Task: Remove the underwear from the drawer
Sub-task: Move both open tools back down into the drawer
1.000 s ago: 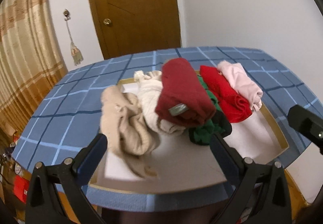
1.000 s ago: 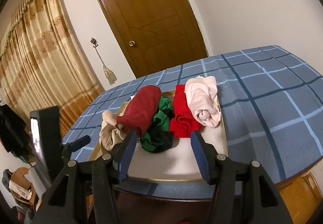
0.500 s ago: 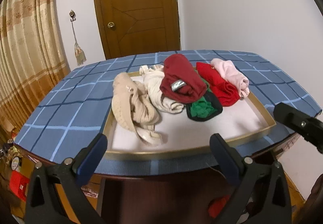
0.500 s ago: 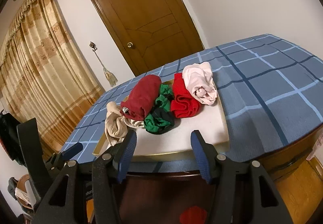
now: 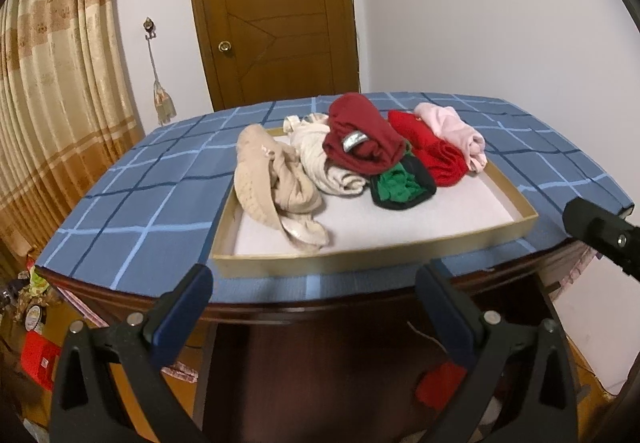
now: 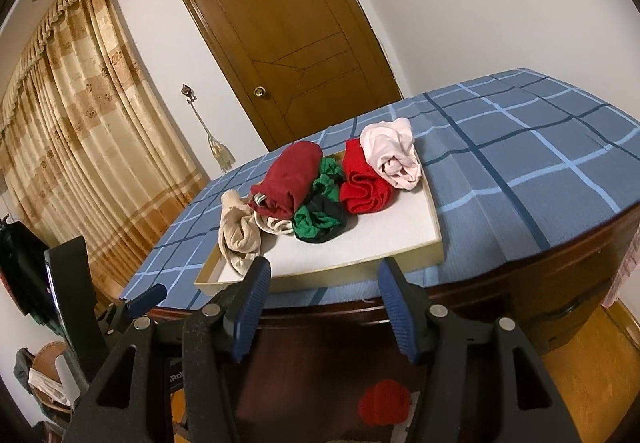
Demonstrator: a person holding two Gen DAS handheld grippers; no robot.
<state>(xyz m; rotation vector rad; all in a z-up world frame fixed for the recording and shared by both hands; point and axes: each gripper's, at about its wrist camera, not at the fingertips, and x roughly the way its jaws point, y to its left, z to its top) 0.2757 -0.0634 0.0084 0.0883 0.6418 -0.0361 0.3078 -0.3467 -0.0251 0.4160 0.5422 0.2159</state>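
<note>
Underwear (image 5: 362,147) sits heaped in the drawer (image 5: 372,257) while both grippers (image 5: 314,297) (image 6: 322,289) hang open and empty, probably best reaching the nearest beige piece (image 5: 272,183) first.

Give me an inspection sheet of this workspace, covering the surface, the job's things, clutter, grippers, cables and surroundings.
Surface: table under a blue checked tablecloth.
Job's things: shallow drawer tray on the cloth, holding rolled underwear in a row: beige, cream, dark red lying on top of the green and black one, bright red, pink.
Clutter: red items on the floor under the table; oddments at lower left.
Grippers: left gripper open and empty, short of the tray; right gripper open and empty at the tray's near rim.
Cables: nothing seen.
Surroundings: closed wooden door, gold curtain, tassel on a wall hook.
</note>
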